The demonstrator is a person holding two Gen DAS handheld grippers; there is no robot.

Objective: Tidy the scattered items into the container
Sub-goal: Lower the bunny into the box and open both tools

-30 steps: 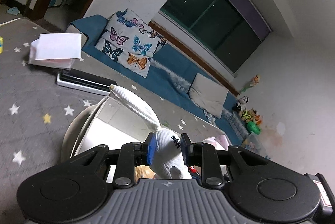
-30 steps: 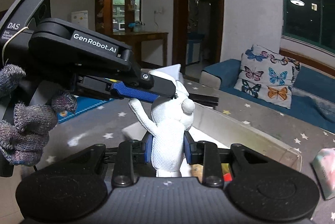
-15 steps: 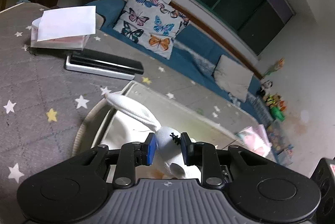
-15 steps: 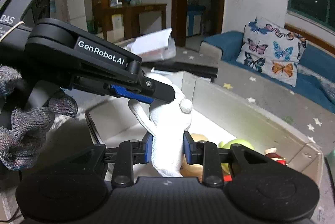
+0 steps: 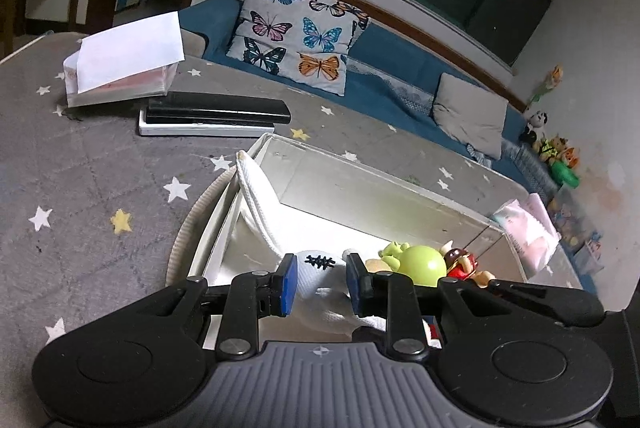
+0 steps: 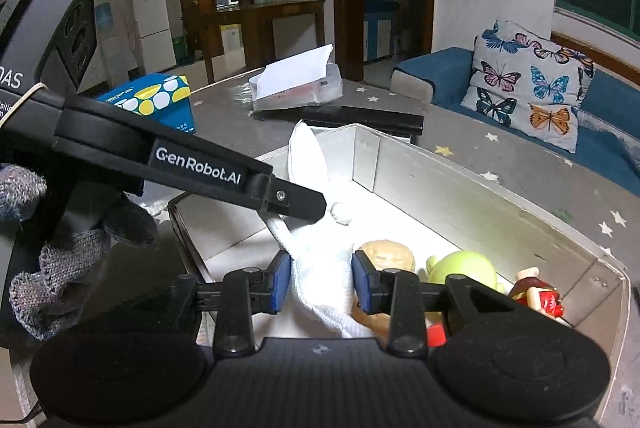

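Note:
A white knitted rabbit toy (image 5: 320, 276) (image 6: 320, 268) hangs inside the open white box (image 5: 360, 164) (image 6: 500, 196). My left gripper (image 5: 322, 284) is shut on its head; one long ear (image 5: 256, 204) trails over the box's left wall. My right gripper (image 6: 320, 282) is shut on its body. The left gripper's arm (image 6: 200, 168) crosses the right wrist view. In the box lie a green round toy (image 5: 422, 262) (image 6: 464, 266), a tan toy (image 6: 386, 256) and a red and brown figure (image 5: 460, 262) (image 6: 536, 294).
The box stands on a grey star-patterned cloth (image 5: 100, 168). Behind it lie a black and white flat case (image 5: 212, 116) (image 6: 360, 116) and a tissue box (image 5: 120, 68) (image 6: 296, 84). A blue dotted carton (image 6: 156, 100) is at left, a pink packet (image 5: 524, 228) at right.
Both grippers have lowered the rabbit from above the box down into it. The toys on the box floor have come into view.

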